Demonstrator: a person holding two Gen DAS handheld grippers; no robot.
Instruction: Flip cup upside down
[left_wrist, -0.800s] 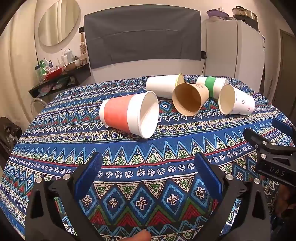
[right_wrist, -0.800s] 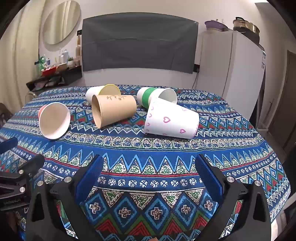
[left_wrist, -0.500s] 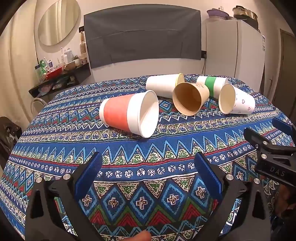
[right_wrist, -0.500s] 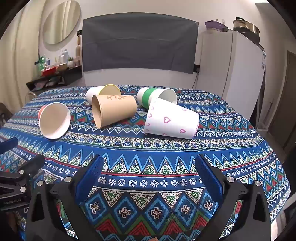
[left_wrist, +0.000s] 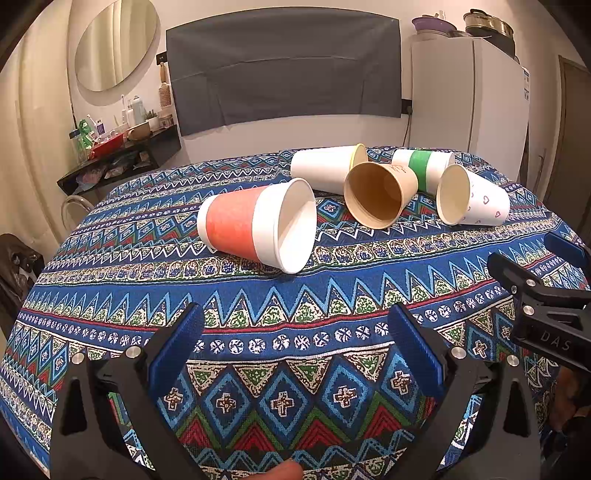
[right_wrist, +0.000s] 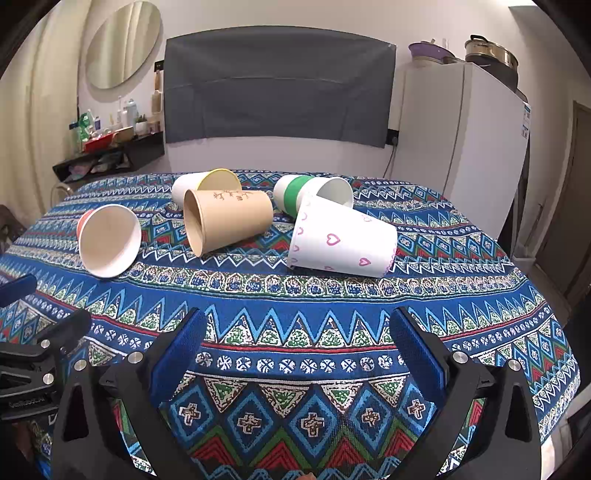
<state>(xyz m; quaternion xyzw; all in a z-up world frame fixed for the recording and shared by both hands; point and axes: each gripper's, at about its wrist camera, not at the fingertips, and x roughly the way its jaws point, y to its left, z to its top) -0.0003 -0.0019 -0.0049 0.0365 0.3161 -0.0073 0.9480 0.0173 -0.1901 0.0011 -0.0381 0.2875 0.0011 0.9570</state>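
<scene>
Several paper cups lie on their sides on the patterned tablecloth (left_wrist: 280, 317). A red-banded white cup (left_wrist: 255, 225) lies nearest my left gripper; it also shows in the right wrist view (right_wrist: 109, 240). A brown cup (left_wrist: 376, 194) (right_wrist: 225, 219), a white cup with a yellow inside (left_wrist: 325, 168) (right_wrist: 207, 182), a green-banded cup (left_wrist: 423, 168) (right_wrist: 310, 192) and a white cup with pink hearts (left_wrist: 471, 195) (right_wrist: 341, 240) lie behind. My left gripper (left_wrist: 295, 339) is open and empty, short of the red cup. My right gripper (right_wrist: 295, 343) is open and empty, short of the hearts cup.
A white fridge (right_wrist: 461, 147) with pots on top stands at the back right. A dark shelf (left_wrist: 118, 155) with bottles hangs at the back left. The right gripper shows at the right edge of the left wrist view (left_wrist: 546, 295).
</scene>
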